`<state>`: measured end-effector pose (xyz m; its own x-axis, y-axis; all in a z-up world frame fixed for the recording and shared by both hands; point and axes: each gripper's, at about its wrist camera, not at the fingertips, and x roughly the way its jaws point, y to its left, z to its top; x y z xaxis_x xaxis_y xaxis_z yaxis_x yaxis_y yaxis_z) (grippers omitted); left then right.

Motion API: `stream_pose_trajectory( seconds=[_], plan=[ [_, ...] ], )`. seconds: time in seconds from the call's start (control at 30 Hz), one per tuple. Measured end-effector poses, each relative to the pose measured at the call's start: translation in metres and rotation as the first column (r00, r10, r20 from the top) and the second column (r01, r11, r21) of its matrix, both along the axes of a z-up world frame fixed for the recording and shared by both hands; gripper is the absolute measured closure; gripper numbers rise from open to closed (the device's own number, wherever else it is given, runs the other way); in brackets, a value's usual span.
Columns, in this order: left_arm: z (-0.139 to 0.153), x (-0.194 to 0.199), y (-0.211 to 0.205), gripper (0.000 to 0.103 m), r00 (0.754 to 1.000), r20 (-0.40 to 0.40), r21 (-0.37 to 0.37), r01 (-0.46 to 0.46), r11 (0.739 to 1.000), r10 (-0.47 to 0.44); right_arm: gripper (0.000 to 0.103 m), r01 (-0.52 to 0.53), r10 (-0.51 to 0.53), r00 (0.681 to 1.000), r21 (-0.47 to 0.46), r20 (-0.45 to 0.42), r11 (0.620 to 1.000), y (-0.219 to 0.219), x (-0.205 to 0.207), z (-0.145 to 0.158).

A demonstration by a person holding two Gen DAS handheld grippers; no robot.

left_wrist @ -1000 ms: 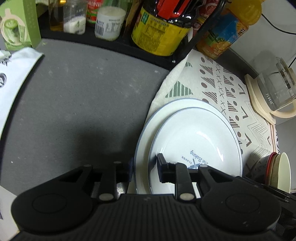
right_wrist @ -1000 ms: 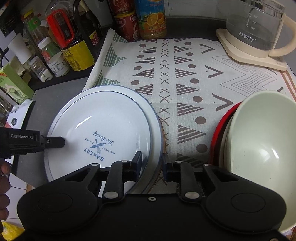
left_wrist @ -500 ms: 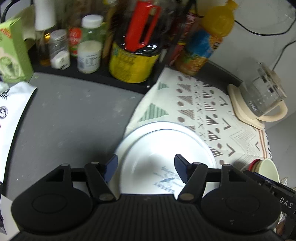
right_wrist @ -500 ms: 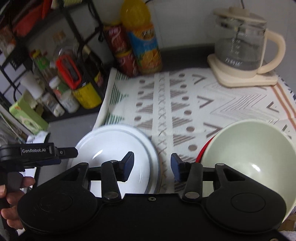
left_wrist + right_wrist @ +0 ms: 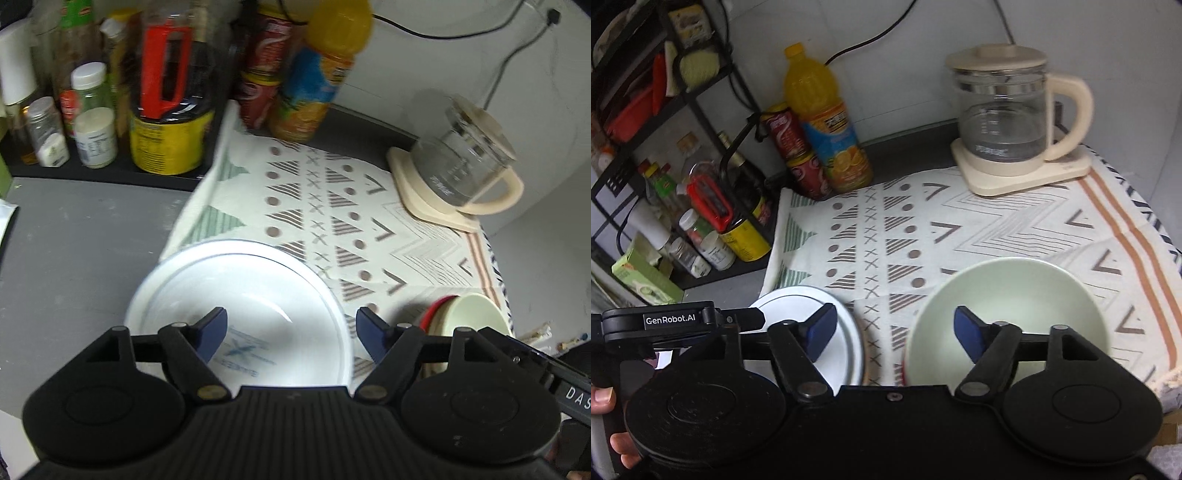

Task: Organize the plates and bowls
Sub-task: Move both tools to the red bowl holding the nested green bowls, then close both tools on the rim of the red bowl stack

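Note:
Two white plates with blue rims lie stacked at the left edge of the patterned cloth; the upper one bears a blue bakery print. My left gripper hovers above them, its jaws opening, with nothing between them. A pale green bowl sits nested in a red bowl to the right of the plates. My right gripper hangs over the gap between the plates and the bowls; its jaws are also opening and hold nothing. The left tool's housing shows in the right wrist view, with a person's fingers behind it.
A glass kettle on a cream base stands at the back right of the cloth. An orange juice bottle and red cans stand at the back. A black rack with bottles and jars borders the grey counter on the left.
Both grippers held opposite rims of the top plate, then let go and spread their jaws. Both have pulled up and back from the stack, and the plate stays on the larger one.

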<state>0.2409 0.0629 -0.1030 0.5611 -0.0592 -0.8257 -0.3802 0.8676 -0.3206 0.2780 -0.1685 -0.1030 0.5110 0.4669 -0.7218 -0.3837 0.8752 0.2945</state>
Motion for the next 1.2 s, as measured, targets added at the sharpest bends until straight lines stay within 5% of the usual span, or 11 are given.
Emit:
stream_pose_trajectory(
  seconds=[0.5, 1.2],
  plan=[
    [0.002, 0.0, -0.051, 0.027, 0.995, -0.01, -0.017, 0.099, 0.995, -0.1, 0.01, 0.075, -0.075, 0.997, -0.013, -0.011, 0.997, -0.051, -0.017, 0.002],
    [-0.012, 0.018, -0.087, 0.027, 0.978, -0.048, -0.051, 0.199, 0.979, -0.201, 0.006, 0.201, -0.204, 0.975, -0.045, -0.089, 0.979, -0.092, -0.023, -0.022]
  ],
)
